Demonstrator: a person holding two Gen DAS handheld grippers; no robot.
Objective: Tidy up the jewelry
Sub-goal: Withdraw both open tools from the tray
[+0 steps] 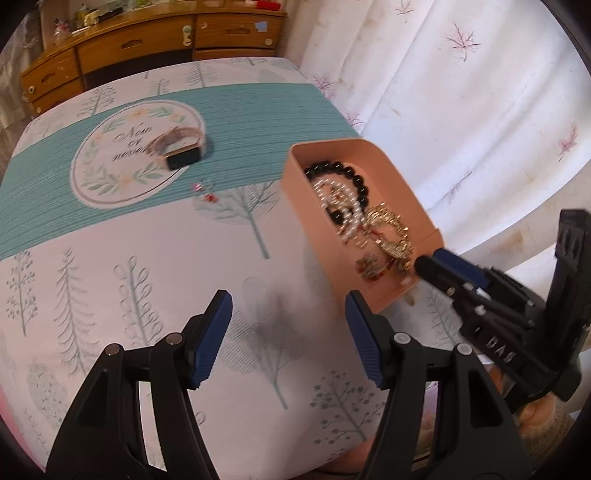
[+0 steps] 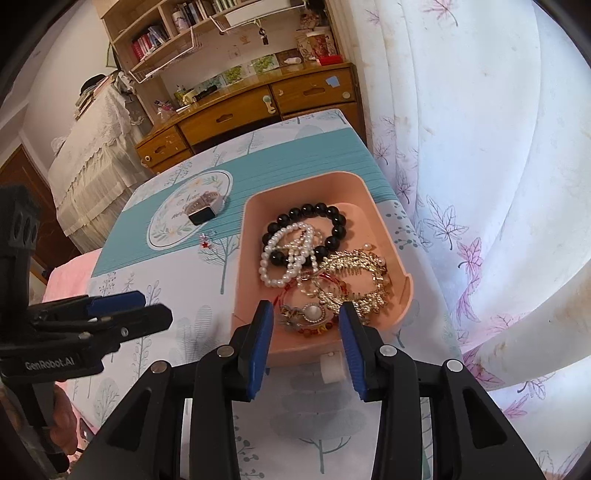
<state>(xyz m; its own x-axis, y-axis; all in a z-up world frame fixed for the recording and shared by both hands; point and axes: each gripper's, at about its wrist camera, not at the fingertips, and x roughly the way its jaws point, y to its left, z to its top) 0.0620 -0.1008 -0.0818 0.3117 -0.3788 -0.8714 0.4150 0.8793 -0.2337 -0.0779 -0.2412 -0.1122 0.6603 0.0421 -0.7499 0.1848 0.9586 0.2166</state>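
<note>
Both tongs spread and empty: left tongs (image 1: 288,332) over table (image 1: 129,266), right tongs (image 2: 306,343) at pink tray (image 2: 384,236) of bracelets

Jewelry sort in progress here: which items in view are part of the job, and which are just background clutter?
Part of the job:
- pink plastic tray
- black bead bracelet
- white pearl bracelet
- gold leaf-shaped hair comb
- rose-gold smartwatch with black screen
- small red earrings on the cloth

Just lying about:
- wooden dresser with drawers
- bookshelf
- leaf-print curtain

Pink tray (image 2: 373,206) heaped with jewelry (image 2: 317,266)
</note>
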